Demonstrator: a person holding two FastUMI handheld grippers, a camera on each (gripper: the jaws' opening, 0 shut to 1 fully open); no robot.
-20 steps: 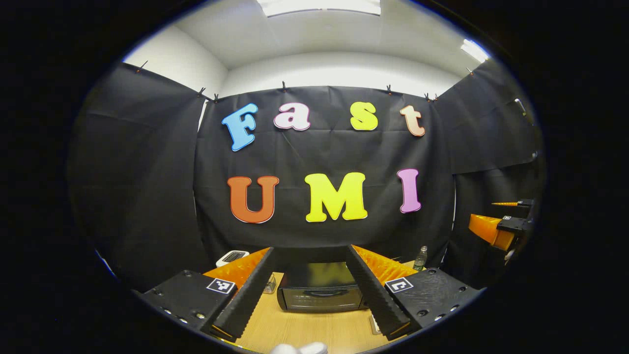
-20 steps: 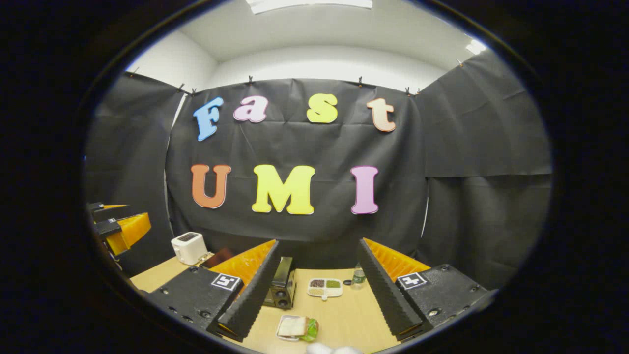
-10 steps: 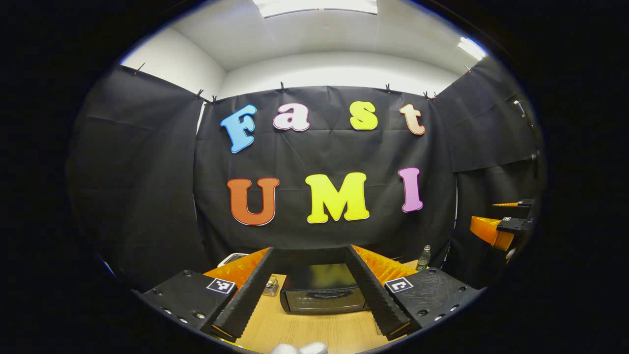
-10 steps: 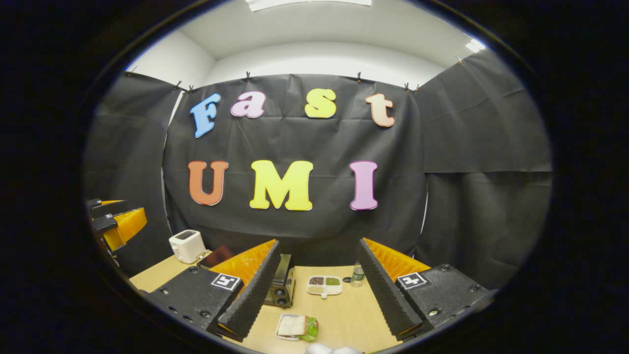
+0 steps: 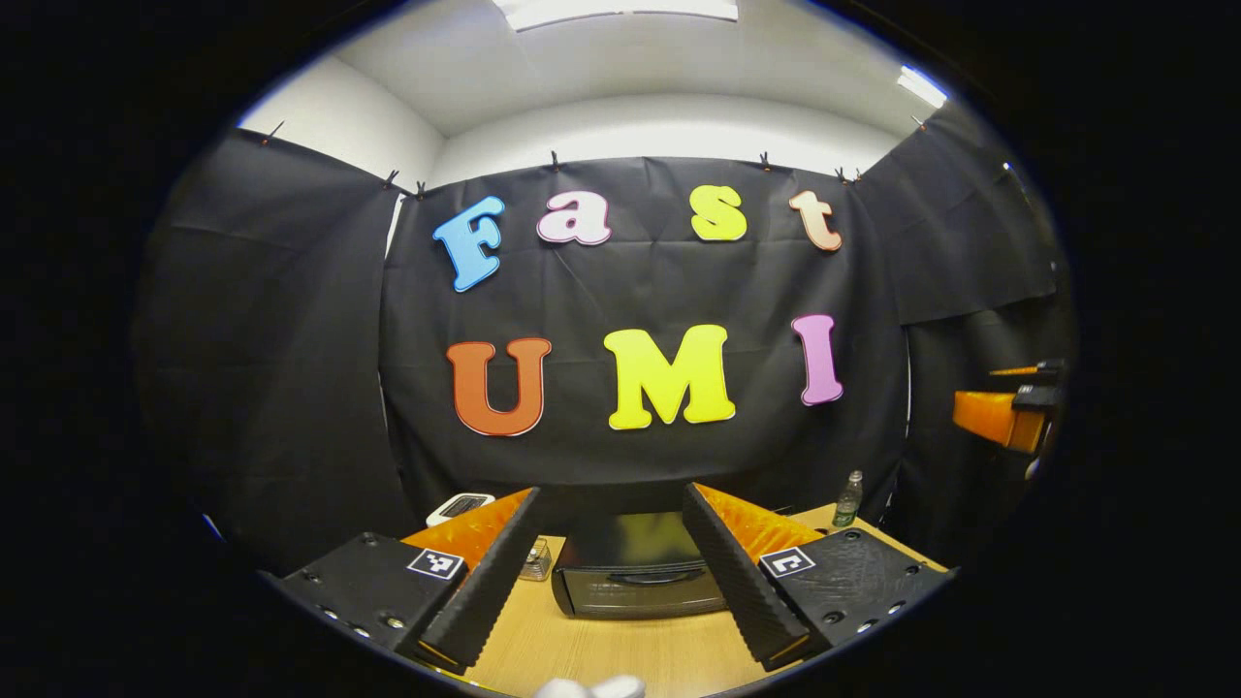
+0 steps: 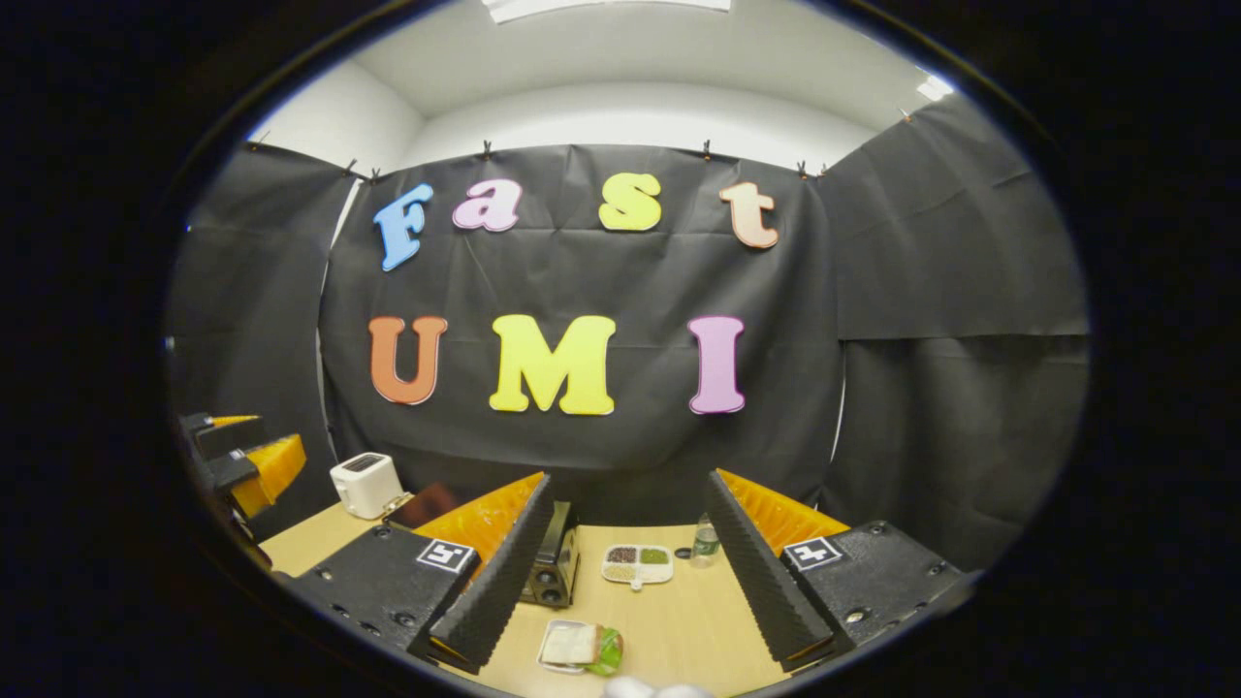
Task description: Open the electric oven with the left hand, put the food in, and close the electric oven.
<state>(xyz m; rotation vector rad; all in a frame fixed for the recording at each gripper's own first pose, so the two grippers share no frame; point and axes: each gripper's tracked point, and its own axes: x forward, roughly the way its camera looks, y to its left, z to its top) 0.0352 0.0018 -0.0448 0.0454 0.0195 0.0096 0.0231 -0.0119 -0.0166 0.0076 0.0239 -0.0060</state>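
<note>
The left gripper (image 5: 611, 557), fingers spread wide and empty, frames the closed oven (image 5: 635, 580) at lower centre of its view. The right gripper (image 6: 625, 562), likewise wide, hangs above the sandwich (image 6: 580, 647) at bottom centre. Opening looks unstarted; reaching the door handle (image 5: 657, 578) seems next.

The oven (image 5: 635, 577) is faced head-on from above the table (image 5: 601, 650) in the left gripper view. In the right gripper view, the oven (image 6: 555, 567) is seen from its right. Table, oven and bottle (image 5: 848, 497) are shared.
</note>
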